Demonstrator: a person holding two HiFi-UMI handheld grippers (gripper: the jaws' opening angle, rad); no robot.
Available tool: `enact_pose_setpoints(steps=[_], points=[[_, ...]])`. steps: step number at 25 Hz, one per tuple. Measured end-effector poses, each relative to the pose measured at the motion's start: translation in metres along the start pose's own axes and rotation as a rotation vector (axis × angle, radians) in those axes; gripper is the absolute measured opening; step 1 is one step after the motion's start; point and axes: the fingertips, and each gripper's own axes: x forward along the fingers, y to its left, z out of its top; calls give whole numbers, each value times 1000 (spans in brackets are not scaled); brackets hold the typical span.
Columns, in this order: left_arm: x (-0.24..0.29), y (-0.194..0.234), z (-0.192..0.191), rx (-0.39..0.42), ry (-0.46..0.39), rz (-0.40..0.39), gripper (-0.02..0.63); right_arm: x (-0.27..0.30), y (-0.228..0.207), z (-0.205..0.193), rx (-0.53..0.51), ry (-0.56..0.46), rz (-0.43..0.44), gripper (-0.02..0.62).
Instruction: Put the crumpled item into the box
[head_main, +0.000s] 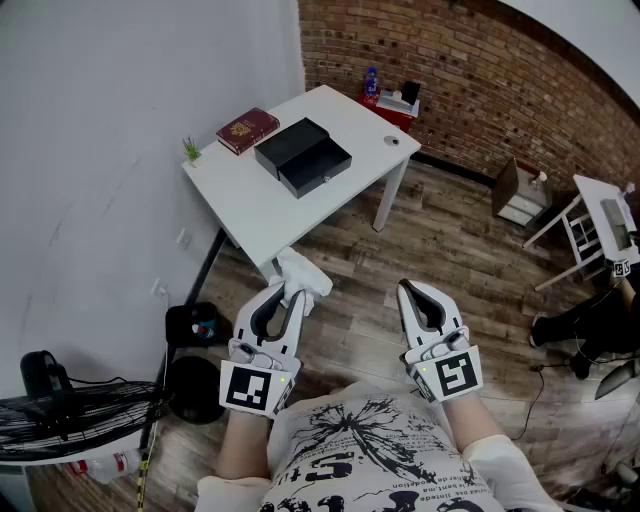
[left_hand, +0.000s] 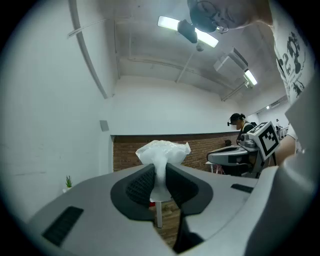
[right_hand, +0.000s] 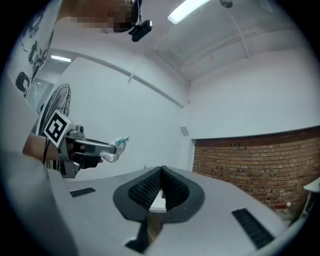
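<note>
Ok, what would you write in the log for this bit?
left gripper: shut on crumpled white item | right gripper: shut, empty | black box: open, on table

The right tongs (right_hand: 161, 171) fill the foreground, their dark ribbed pads (right_hand: 145, 190) meeting at the tip with nothing between them. Off to the left, well apart, the left tongs (right_hand: 108, 150) reach in sideways, pinching a white crumpled item (right_hand: 117, 148) that bulges past their tip; their marker cube (right_hand: 55, 126) sits at the rear. A fan (right_hand: 57, 100) stands behind them. A brick wall (right_hand: 250, 165) runs along the right under white plaster, and a ceiling light (right_hand: 192, 9) glows overhead.
</note>
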Motion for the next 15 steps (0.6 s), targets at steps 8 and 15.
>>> enact_pose_setpoints(steps=[8,15], points=[[3,10,-1,12,-2,-28,78,9,4,-3,5,11,-21,12],[11,16,-7,-6,-19,-44,78,17,8,-13,1,33,-17,14]])
